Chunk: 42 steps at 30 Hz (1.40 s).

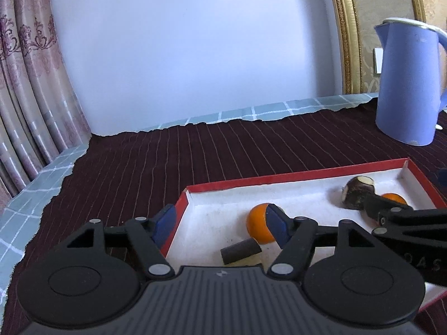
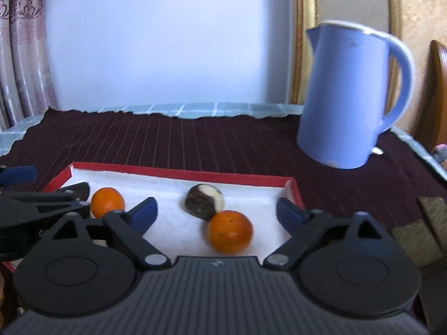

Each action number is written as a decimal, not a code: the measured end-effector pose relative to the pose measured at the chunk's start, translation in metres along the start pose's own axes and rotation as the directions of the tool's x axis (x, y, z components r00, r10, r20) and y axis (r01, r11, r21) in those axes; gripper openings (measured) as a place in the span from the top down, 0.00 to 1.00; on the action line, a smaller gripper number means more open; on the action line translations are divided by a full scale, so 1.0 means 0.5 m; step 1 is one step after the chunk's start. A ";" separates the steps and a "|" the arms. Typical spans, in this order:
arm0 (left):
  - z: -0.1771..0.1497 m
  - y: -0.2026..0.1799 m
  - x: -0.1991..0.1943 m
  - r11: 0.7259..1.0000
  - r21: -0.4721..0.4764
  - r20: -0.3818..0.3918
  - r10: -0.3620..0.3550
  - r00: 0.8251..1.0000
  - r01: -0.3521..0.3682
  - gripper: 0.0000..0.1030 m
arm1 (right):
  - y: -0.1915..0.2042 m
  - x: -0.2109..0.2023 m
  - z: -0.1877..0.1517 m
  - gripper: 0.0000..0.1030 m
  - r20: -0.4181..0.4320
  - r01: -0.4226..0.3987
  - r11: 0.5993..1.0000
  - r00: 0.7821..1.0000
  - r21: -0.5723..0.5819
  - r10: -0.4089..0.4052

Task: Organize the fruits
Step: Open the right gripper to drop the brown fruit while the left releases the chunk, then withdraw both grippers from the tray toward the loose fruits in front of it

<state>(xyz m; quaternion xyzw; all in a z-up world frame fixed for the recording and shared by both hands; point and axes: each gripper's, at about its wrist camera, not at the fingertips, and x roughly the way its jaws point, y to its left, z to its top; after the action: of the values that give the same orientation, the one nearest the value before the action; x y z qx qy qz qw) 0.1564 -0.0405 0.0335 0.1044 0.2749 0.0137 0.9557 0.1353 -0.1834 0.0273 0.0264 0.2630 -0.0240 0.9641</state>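
Left tongs (image 1: 220, 222): wide, empty, astride the tray (image 1: 307, 173) corner.
Right tongs (image 2: 216, 212): wide, empty.
Advice: centre on the orange (image 2: 229, 231) at 6 o'clock of the dark fruit (image 2: 204, 201), then pinch gently.

The bench (image 2: 195, 109), spread with a checked teal cloth under a dark striped cloth (image 2: 195, 142), carries a red-rimmed tray (image 2: 178, 171) at 6 o'clock and a blue kettle (image 2: 346, 97) at 2 o'clock.

Two oranges (image 2: 229, 231) (image 2: 107, 202), a dark round fruit (image 2: 204, 201) with pale flesh exposed, and a dark cut piece (image 1: 240, 250) are lying inside the red-rimmed white tray (image 2: 178, 170).
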 end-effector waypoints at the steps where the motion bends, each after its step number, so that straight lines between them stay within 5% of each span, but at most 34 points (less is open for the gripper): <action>1: -0.002 0.001 -0.006 1.000 -0.005 0.003 -0.006 1.000 0.006 0.32 | -0.003 -0.008 -0.002 0.00 0.008 0.008 1.000 1.000 0.003 -0.008; 42: -0.150 0.069 -0.155 0.993 -0.113 0.023 -0.034 0.999 0.037 0.28 | -0.090 -0.150 -0.165 0.00 0.009 -0.055 0.981 0.999 0.187 0.054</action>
<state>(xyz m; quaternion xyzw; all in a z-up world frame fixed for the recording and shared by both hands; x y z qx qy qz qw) 0.0522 0.0011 0.0191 0.0452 0.2654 0.0112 0.9630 0.0265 -0.2207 -0.0071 0.1240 0.2570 -0.0224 0.9582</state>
